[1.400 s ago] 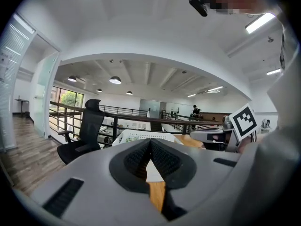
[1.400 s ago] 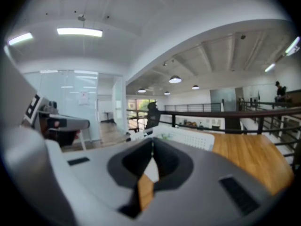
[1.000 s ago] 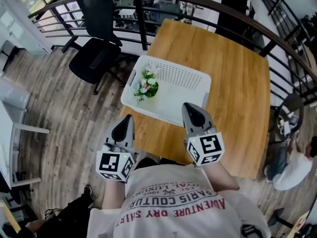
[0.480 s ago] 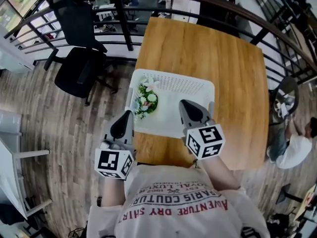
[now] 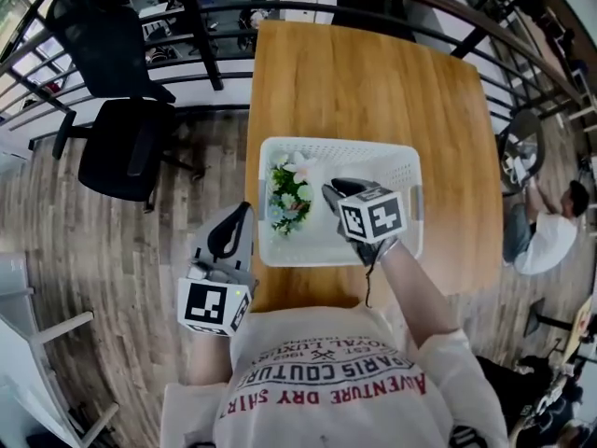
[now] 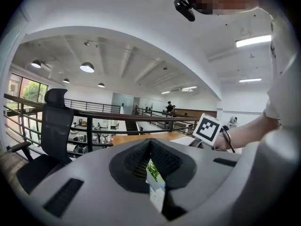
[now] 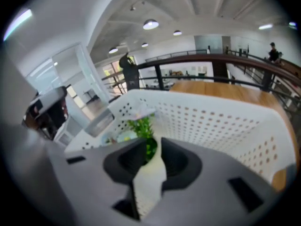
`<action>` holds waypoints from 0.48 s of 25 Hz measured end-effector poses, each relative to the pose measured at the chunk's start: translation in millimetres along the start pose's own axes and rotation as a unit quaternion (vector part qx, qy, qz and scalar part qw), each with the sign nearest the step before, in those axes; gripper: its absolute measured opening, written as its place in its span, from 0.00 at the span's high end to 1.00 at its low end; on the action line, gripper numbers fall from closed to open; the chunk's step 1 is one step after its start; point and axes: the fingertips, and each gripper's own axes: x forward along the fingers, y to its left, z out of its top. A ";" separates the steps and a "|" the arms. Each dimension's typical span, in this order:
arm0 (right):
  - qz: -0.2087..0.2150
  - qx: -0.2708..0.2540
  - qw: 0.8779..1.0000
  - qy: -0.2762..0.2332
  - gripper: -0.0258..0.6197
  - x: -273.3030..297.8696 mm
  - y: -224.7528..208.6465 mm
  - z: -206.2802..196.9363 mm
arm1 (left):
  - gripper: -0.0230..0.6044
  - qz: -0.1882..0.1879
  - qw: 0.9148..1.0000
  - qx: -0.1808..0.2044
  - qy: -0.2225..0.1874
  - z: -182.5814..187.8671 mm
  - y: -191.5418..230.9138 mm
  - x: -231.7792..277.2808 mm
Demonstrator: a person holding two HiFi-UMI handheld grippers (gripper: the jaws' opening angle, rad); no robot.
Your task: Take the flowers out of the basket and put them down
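My right gripper (image 5: 328,190) hangs inside the white basket (image 5: 403,168) on the wooden table (image 5: 364,82), its jaws a little apart with nothing between them, and its tips just beside the flowers (image 5: 290,199) and aimed at them. The flowers lie in the basket's left part, long axis running from my near side to the far side along the left wall, with a large pale bloom at the far end. My left gripper (image 5: 244,207) is pressed closed and empty, off the table's left edge beside the basket.

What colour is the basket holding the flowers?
White basket with small perforations in its walls, clearest in the head view.
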 end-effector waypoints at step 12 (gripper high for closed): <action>-0.006 0.104 0.985 0.134 0.79 81.7 -12.9 -51.3 | 0.92 -0.029 0.999 -0.037 0.016 -25.3 20.3 8.5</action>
